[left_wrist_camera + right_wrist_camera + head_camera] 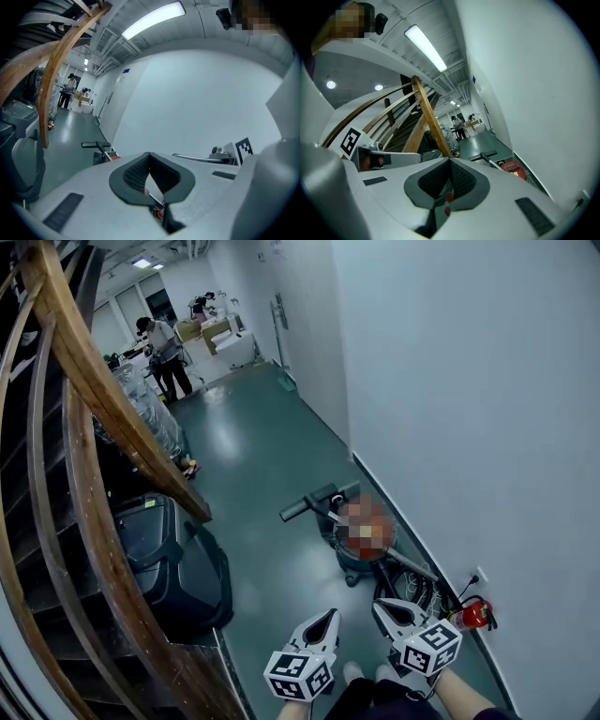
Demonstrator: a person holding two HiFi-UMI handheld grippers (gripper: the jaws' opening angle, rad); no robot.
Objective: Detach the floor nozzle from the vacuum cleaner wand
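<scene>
Head view: left claw and right claw held low, side by side, pointing ahead, both pinched together and empty. Vacuum cleaner on the green floor by the wall, well apart from both, with a black bar, perhaps the floor nozzle, jutting left. Fire extinguisher right; wooden handrail left

Left gripper view: jaws closed on nothing, bar far ahead

Right gripper view: jaws closed likewise, bar ahead, handrail left

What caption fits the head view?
Shut left gripper and right gripper point toward a grey vacuum cleaner on the green floor.
</scene>
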